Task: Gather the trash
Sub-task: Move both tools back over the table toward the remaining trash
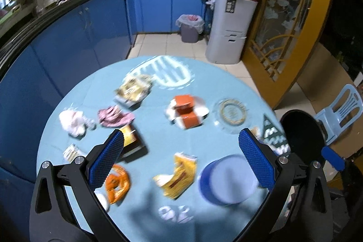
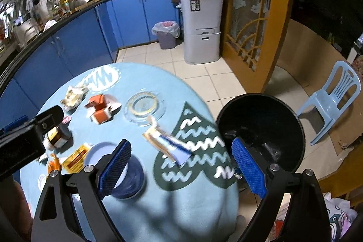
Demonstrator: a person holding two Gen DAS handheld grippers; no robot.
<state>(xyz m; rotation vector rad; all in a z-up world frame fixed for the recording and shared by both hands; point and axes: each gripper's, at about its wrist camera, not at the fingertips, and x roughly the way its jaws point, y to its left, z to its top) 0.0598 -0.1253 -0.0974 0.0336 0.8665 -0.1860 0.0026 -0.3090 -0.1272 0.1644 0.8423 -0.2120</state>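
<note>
Both the left hand-held gripper [image 1: 181, 151] and right hand-held gripper [image 2: 181, 165] are hovering wide open and empty, so I'd be lowering squarely over the blue-white wrapper [image 2: 169, 143] beside the black bin [image 2: 261, 128].

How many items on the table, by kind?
Wrappers: 6 (beige wrapper, pink wrapper, small pale wrapper, orange wrapper, yellow wrapper, blue-white wrapper)
Crumpled tissue: 1
Orange carton: 1
Jar: 1
Glass dish: 1
Blue bowl: 1
White round item, unclear: 1
Total: 12
</note>
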